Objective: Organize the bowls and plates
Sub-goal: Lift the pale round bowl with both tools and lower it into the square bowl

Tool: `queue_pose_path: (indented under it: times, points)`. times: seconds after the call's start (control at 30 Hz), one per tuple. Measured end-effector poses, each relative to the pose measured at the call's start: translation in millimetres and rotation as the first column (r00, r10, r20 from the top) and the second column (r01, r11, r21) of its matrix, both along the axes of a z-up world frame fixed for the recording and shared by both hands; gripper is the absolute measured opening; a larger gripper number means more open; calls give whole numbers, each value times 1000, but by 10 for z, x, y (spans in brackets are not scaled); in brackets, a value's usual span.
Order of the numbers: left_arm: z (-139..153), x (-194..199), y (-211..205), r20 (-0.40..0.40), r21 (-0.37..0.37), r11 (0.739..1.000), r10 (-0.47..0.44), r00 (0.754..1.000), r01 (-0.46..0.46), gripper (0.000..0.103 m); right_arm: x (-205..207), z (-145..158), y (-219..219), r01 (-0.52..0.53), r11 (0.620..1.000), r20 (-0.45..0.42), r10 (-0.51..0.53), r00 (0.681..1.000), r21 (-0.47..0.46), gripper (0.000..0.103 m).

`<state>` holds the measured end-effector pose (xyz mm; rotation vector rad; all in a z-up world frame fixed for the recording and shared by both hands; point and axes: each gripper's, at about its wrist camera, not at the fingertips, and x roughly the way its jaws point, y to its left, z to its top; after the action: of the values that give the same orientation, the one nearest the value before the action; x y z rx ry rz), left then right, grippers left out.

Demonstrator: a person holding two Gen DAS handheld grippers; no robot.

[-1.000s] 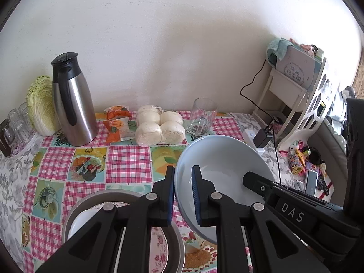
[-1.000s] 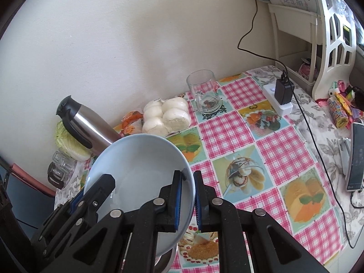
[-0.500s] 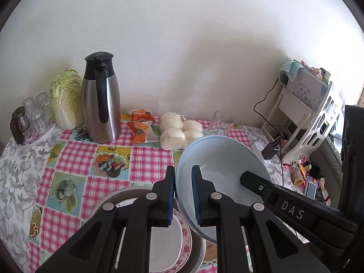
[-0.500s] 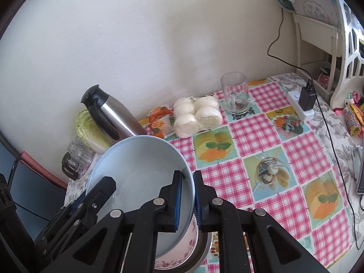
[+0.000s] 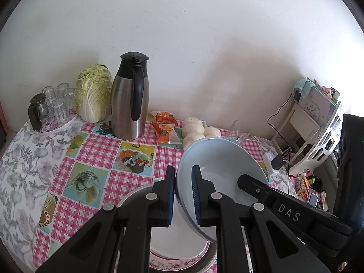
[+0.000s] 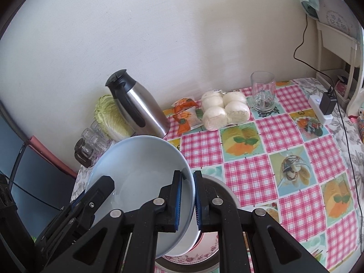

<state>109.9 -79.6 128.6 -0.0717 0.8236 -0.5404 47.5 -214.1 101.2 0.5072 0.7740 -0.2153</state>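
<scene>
over the last second both claws, left claw (image 5: pixel 183 195) and right claw (image 6: pixel 187 199), each pinching the pale blue bowl (image 5: pixel 224 166) by its rim, have risen. the bowl now hangs tilted above the stacked plates (image 6: pixel 200 253), probably about to be nested there.

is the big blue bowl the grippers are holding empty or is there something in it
Empty. The blue bowl shows only bare glazed inside in both views, held tilted above the stacked plates by the left gripper and right gripper.
</scene>
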Motion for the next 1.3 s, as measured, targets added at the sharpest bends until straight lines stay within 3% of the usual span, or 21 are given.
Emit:
queue_pose_path:
  times: [0.67,1.3]
  points:
    - [-194,53,382,-83,-8,998,65,994,-66,15,165,-158,350,-65,998,-88,64,994,-9,13]
    - [-548,158,266,-185,43,999,41,982,-33,15,270,-486,281,-36,999,-234,34,972,-3,13]
